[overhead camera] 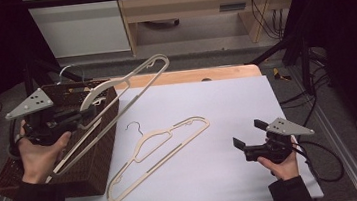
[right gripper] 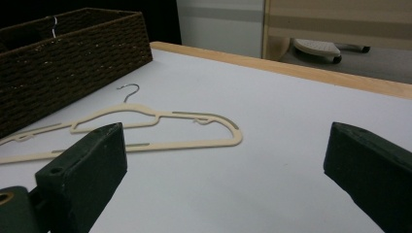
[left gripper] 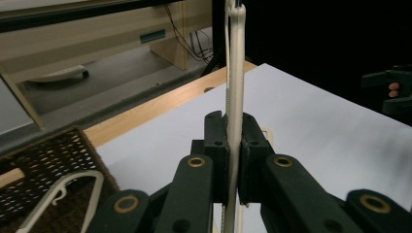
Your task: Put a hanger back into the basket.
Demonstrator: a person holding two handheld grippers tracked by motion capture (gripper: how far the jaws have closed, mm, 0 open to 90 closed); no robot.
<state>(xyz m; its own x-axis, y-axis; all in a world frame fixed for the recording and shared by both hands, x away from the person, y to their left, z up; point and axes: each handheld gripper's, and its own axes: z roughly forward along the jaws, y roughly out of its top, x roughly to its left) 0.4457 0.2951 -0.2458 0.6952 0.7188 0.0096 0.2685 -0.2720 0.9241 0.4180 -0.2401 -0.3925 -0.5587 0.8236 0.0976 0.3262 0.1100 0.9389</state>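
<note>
My left gripper (overhead camera: 88, 121) is shut on a cream hanger (overhead camera: 129, 79) and holds it in the air, slanting above a dark wicker basket (overhead camera: 99, 154). In the left gripper view the hanger (left gripper: 235, 77) runs edge-on between the closed jaws of that gripper (left gripper: 234, 131). A second cream hanger (overhead camera: 159, 150) lies flat on the white table top, its metal hook toward the basket. My right gripper (overhead camera: 248, 133) rests near the table's right front, open and holding nothing. In the right gripper view the flat hanger (right gripper: 145, 128) lies beyond the wide-apart jaws.
The basket (right gripper: 73, 53) stands at the table's left edge; another cream hanger (left gripper: 63, 196) lies inside it. A bare wooden strip (overhead camera: 189, 75) borders the far side of the white table top (overhead camera: 219, 121). Cables trail off the right edge.
</note>
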